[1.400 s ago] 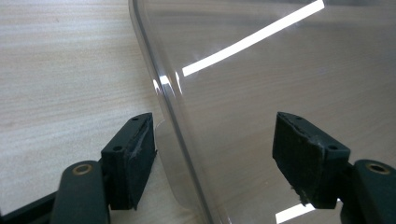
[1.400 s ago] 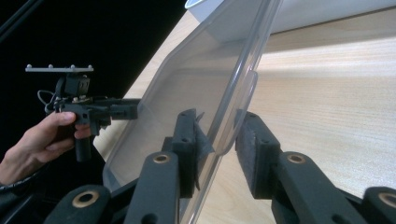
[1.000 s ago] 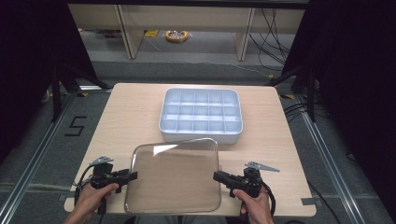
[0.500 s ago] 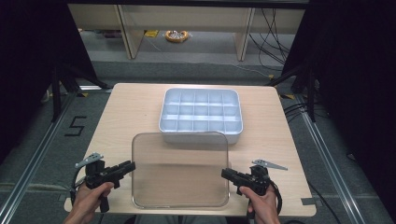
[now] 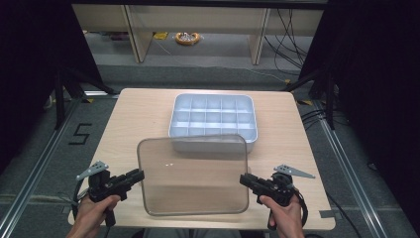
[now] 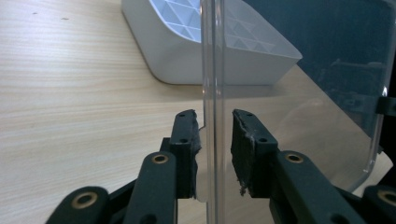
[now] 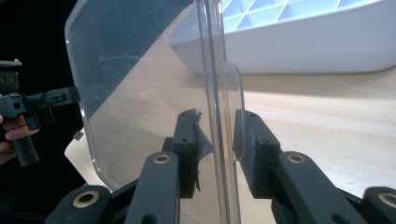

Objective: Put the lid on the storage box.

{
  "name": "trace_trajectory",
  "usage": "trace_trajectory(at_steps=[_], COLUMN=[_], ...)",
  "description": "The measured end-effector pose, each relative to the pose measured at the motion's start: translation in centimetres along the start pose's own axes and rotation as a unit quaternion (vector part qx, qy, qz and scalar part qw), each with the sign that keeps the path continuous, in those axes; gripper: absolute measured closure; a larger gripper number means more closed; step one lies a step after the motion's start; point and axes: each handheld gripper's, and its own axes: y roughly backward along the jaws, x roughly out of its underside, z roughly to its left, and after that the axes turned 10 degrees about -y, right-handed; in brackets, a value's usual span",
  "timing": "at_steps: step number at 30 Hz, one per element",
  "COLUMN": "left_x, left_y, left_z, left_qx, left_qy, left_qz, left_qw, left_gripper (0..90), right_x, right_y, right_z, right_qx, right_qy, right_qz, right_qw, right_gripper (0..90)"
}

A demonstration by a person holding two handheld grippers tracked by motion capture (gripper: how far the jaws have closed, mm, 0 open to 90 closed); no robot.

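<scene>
The clear lid (image 5: 193, 174) hangs level just in front of the white tray (image 5: 214, 118). The left gripper (image 5: 134, 175) and right gripper (image 5: 246, 180) pinch its opposite edges, probably to keep it flat.

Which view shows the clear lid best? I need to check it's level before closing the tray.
The high view: the whole lid shows, held between the left gripper and right gripper, its far edge overlapping the tray. Both gripper views see it edge-on, between their jaws.
</scene>
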Motion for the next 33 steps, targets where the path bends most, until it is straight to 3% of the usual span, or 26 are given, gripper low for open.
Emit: trace_trajectory(at_steps=[1,2,5,8,11,14,16,17,21,22,24,26,28,33], left_x=[-0.2,-0.7,-1.5,-2.3,-3.2,-3.8,-4.6,-4.6,-5.8,-6.6,-7.1,-7.8,-8.3,-9.7], left_y=[-0.1,-0.3,-0.7,-1.4,-2.2,-2.8,-3.6,-3.6,-4.3,-4.6,-4.8,-5.0,-5.3,-6.3], left_z=[-0.2,-0.3,-0.5,-0.7,-1.0,-1.0,-0.8,-0.8,-0.5,-0.4,-0.3,-0.2,-0.1,0.3], left_qx=[0.0,0.001,0.005,0.002,-0.002,-0.005,-0.002,-0.002,-0.001,-0.001,0.001,-0.002,-0.008,-0.019], left_qy=[-0.004,-0.009,-0.012,-0.014,-0.026,-0.026,-0.023,-0.023,-0.017,-0.016,-0.011,-0.019,-0.022,-0.021], left_qz=[0.0,-0.001,-0.001,0.004,0.015,0.022,0.02,0.02,0.016,0.014,0.008,0.007,0.006,0.009], left_qw=[1.0,1.0,0.9999,0.9999,0.9995,0.9994,0.9995,0.9995,0.9997,0.9998,0.9999,0.9998,0.9997,0.9995], left_gripper=[68.3,68.1,68.0,67.8,66.7,66.7,66.8,66.9,67.7,67.7,67.7,67.6,67.6,67.8], right_x=[-0.3,-0.8,-1.5,-2.6,-4.5,-5.3,-6.6,-6.9,-8.1,-8.9,-9.2,-10.3,-10.4,-11.7], right_y=[0.2,0.4,0.5,0.5,0.3,0.3,0.2,0.1,0.0,-0.1,-0.2,-0.6,-0.7,-1.1], right_z=[0.1,0.0,0.1,0.1,0.1,0.3,0.5,0.7,0.6,0.8,0.7,0.3,0.5,0.2], right_qx=[-0.001,0.003,0.004,0.021,0.052,0.057,0.073,0.076,0.077,0.083,0.083,0.084,0.087,0.085], right_qy=[-0.008,0.003,0.003,-0.001,0.029,0.031,0.042,0.034,0.042,0.026,0.029,0.036,0.021,0.031], right_qz=[-0.005,-0.01,-0.014,-0.016,-0.011,-0.009,-0.007,-0.006,-0.004,0.0,0.0,-0.005,-0.003,-0.011], right_qw=[1.0,0.9999,0.9999,0.9996,0.9982,0.9979,0.9964,0.9965,0.9961,0.9962,0.9961,0.9958,0.996,0.9959], right_gripper=[70.5,70.2,69.5,67.9,65.8,65.5,64.2,64.1,63.7,63.2,62.9,62.3,62.2,62.2])
